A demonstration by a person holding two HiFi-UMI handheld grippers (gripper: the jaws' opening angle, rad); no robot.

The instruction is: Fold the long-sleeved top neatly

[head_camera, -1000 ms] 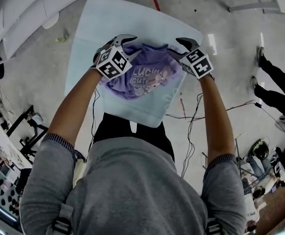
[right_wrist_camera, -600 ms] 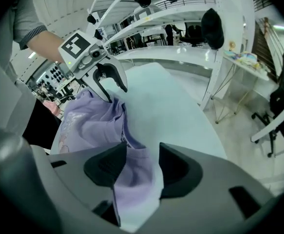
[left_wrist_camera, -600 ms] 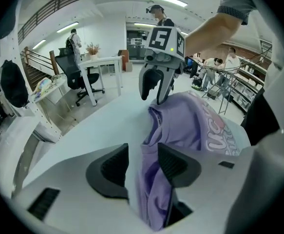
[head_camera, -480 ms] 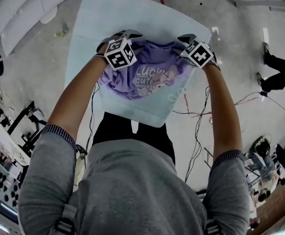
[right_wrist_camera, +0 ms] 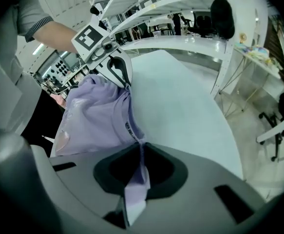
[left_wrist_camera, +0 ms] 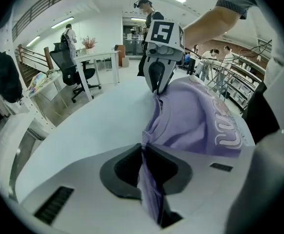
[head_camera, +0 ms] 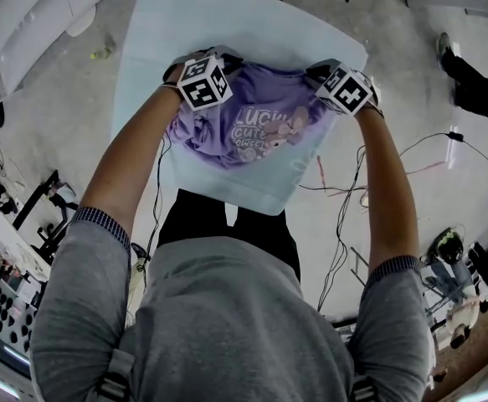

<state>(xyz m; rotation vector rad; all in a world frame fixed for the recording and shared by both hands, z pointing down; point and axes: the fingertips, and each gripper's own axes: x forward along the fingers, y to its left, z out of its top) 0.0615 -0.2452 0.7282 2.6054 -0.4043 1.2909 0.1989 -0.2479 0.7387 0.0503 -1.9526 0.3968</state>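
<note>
The lilac long-sleeved top with white printed lettering (head_camera: 256, 128) lies bunched near the middle of the pale table top with rounded corners (head_camera: 227, 15), print side up. The left gripper (left_wrist_camera: 142, 152) is positioned at the garment's 10 o'clock corner. Its jaws have just been closing and stand narrow, pinching a fold of lilac fabric that passes between the pads. The right gripper (right_wrist_camera: 141, 150) is positioned at the garment's 2 o'clock corner. Its jaws have likewise just been closing and clamp a thin fold of the same fabric. Both grippers point steeply down at the table. The garment's 12 o'clock edge runs from one grip to the other, and the remaining cloth lies in wrinkles toward 6 o'clock. The person's forearms are bare below grey sleeves. Loose cables (head_camera: 344, 182) lie on the concrete floor at the table's 4 o'clock.
</note>
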